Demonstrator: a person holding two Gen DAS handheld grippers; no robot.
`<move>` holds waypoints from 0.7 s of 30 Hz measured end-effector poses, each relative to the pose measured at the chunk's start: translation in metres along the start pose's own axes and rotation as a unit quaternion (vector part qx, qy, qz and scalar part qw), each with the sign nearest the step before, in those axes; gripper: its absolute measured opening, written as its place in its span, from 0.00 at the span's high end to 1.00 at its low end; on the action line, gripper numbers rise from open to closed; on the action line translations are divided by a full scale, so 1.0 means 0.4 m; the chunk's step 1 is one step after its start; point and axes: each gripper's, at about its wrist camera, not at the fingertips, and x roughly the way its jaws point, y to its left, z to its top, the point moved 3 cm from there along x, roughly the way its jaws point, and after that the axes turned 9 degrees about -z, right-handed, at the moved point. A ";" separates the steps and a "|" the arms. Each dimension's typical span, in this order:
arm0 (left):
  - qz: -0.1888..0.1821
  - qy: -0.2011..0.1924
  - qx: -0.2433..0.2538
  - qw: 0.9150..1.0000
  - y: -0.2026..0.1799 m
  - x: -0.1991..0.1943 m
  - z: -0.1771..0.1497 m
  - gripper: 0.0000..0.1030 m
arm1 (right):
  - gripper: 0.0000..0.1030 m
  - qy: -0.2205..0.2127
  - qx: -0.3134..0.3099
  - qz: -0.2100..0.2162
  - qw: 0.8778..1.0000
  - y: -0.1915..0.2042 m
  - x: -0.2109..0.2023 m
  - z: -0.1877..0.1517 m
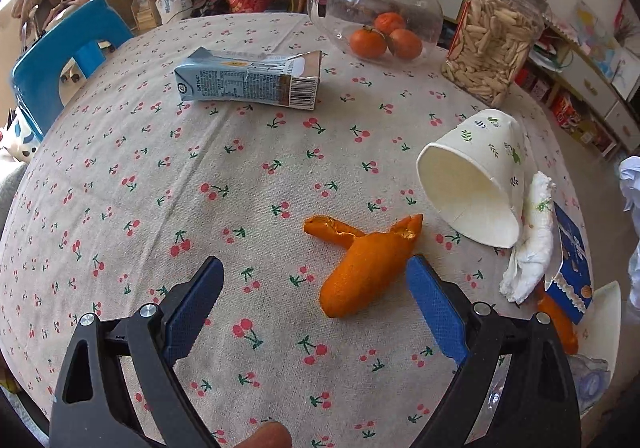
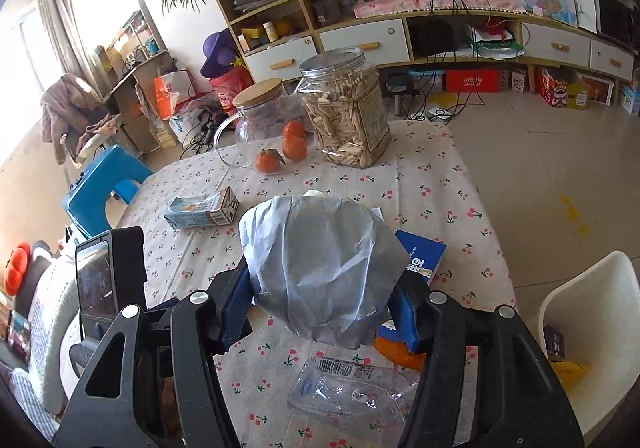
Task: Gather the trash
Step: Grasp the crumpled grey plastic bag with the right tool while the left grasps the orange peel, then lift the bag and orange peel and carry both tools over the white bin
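My left gripper [image 1: 314, 284] is open just above the cherry-print tablecloth, with an orange peel [image 1: 360, 268] lying between its blue fingers, nearer the right one. A tipped paper cup [image 1: 476, 184], a crumpled tissue [image 1: 528, 248] and a flattened milk carton [image 1: 250, 80] lie around it. My right gripper [image 2: 320, 296] is shut on a crumpled sheet of white paper [image 2: 320, 264] held above the table. Under it lie a clear plastic wrapper [image 2: 352, 392], a blue packet [image 2: 424, 256] and another peel [image 2: 396, 352]. The carton also shows in the right wrist view [image 2: 202, 210].
A glass jug with tangerines [image 1: 380, 20] and a jar of biscuit sticks [image 1: 492, 40] stand at the table's far side. A white bin [image 2: 588, 332] stands off the table's right edge, with some things in it. A blue stool [image 1: 60, 60] stands at the left.
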 end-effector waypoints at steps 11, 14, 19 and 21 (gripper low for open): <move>0.005 0.009 0.023 1.000 -0.031 0.044 -0.006 0.39 | 0.45 0.003 -0.001 -0.009 1.000 -0.032 -0.002 0.001; 0.003 0.003 0.032 0.999 -0.035 0.035 -0.008 0.60 | 0.45 0.004 -0.001 -0.011 1.000 -0.033 -0.001 -0.001; 0.000 0.002 0.035 0.999 -0.031 0.026 -0.015 0.73 | 0.45 0.007 -0.005 -0.012 1.000 -0.023 0.006 -0.008; -0.001 0.002 0.034 0.999 -0.024 0.021 -0.016 0.76 | 0.45 0.008 -0.008 -0.011 1.000 -0.016 0.010 -0.011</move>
